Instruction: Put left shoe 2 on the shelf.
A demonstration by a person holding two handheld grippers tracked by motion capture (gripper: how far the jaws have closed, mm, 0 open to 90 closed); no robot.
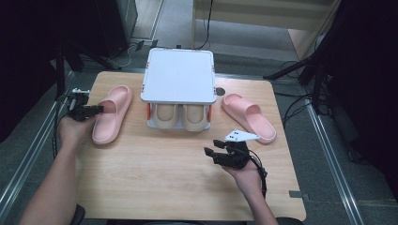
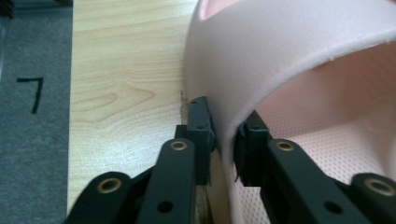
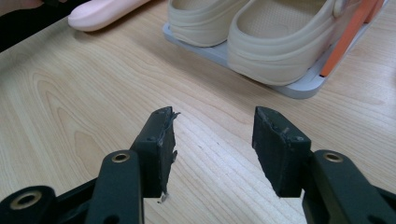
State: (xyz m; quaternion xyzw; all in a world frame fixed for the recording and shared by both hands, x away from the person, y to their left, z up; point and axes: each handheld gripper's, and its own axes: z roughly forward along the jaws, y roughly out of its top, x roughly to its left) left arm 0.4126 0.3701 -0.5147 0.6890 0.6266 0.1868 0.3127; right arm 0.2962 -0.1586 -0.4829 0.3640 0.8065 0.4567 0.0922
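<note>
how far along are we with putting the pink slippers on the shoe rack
Done: a beige pair sits on the rack's lower shelf. In hand: the left gripper pinches the left pink slipper's strap. Left: the right pink slipper lies untouched; the right gripper hangs open.

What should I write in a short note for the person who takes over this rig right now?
Left gripper: shut on the strap of the left pink slipper, which lies on the table.
Right gripper: open, empty, over bare wood.
Right pink slipper: untouched, right of the shoe rack.
Beige shoes: on the rack's lower shelf.
Done: grasp. Left: probably placing both slippers on the rack.
</note>
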